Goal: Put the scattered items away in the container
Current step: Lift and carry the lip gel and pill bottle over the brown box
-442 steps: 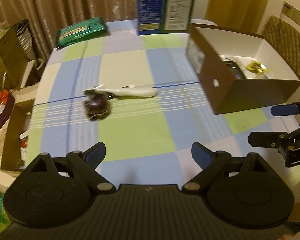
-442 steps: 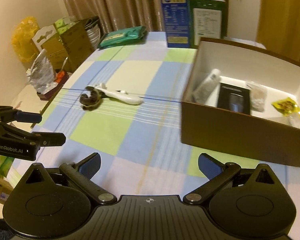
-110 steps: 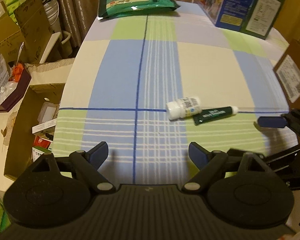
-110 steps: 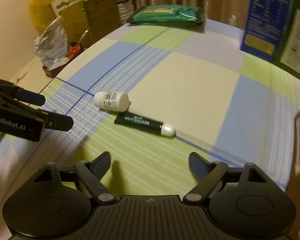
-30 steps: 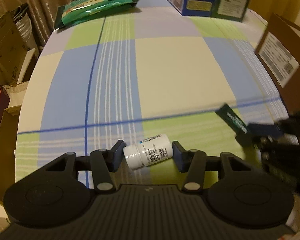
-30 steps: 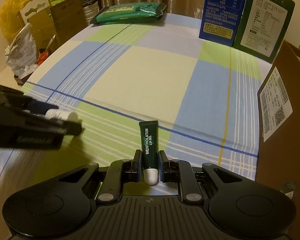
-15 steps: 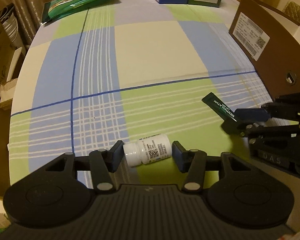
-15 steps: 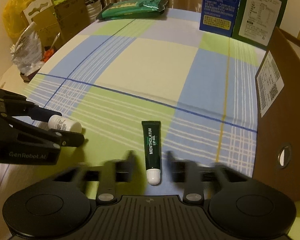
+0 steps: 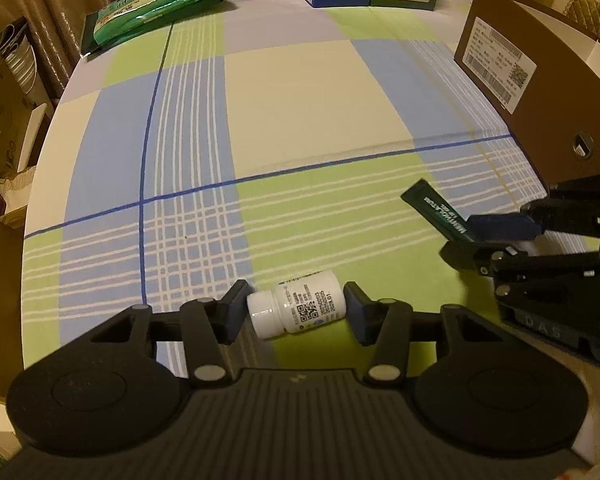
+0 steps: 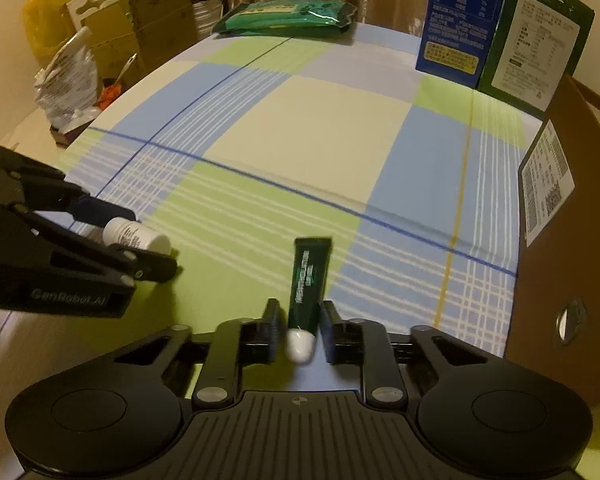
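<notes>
A small white pill bottle (image 9: 300,308) lies sideways between the pads of my left gripper (image 9: 296,312), whose jaws are closing; one pad is on the cap, the other on the base. From the right wrist view the bottle (image 10: 134,236) hangs in the left gripper (image 10: 148,240) just above the cloth. My right gripper (image 10: 300,328) is shut on a dark green lip-gel tube (image 10: 310,276) near its white cap, the tube pointing forward. In the left wrist view the tube (image 9: 432,208) sticks out of the right gripper (image 9: 466,242). The brown cardboard box (image 9: 540,92) stands to the right, its inside hidden.
The table wears a checked cloth (image 9: 300,100) of blue, green and cream. A green packet (image 9: 152,4) lies at the far left. Blue (image 10: 456,20) and green (image 10: 540,40) cartons stand at the back. Cardboard boxes and bags (image 10: 100,40) crowd the floor past the table's left edge.
The right gripper's fingers sprang apart around the tube half a second ago and have closed on it again. Both grippers have shifted toward the brown box, which looms nearer.
</notes>
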Motion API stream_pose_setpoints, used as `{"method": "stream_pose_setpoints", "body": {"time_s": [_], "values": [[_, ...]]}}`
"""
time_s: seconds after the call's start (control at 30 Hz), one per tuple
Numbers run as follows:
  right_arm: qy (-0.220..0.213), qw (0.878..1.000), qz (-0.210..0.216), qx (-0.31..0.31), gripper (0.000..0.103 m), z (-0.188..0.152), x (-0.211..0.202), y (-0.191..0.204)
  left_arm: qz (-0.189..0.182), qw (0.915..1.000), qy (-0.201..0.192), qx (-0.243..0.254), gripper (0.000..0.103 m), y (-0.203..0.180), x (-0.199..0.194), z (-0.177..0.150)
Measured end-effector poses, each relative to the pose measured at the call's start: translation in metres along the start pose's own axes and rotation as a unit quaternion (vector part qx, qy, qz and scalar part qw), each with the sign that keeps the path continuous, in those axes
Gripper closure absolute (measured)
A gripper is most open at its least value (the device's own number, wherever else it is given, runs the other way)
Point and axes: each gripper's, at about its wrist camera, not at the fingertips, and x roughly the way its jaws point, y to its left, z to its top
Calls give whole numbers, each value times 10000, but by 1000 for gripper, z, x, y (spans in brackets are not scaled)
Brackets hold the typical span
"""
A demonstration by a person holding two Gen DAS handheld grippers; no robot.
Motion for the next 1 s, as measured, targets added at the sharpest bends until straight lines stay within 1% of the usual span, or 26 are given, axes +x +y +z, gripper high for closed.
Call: {"method": "stream_pose_setpoints", "body": {"time_s": [0.07,0.4,0.6,0.87,1.0], "values": [[41,10000,21,8,90,-5,-4,0,6,10000,23,11,57,-3,-2,-2],[342,9991,199,114,91,-29,-28,-6,6,9999,-57,83,57,-24,-23,-15],[292,9992,264,83,91,-41,-55,-12,10,9998,-178,41,57,-42,-40,-24],[33,9991,419,-8,91,-54,-104,-30,-9,9993,-365,50,57,-75,-67,-28],[37,9991,413,-10,91,-68,-115,-44,-16,9992,-399,53,57,-93,-71,-30]]}}
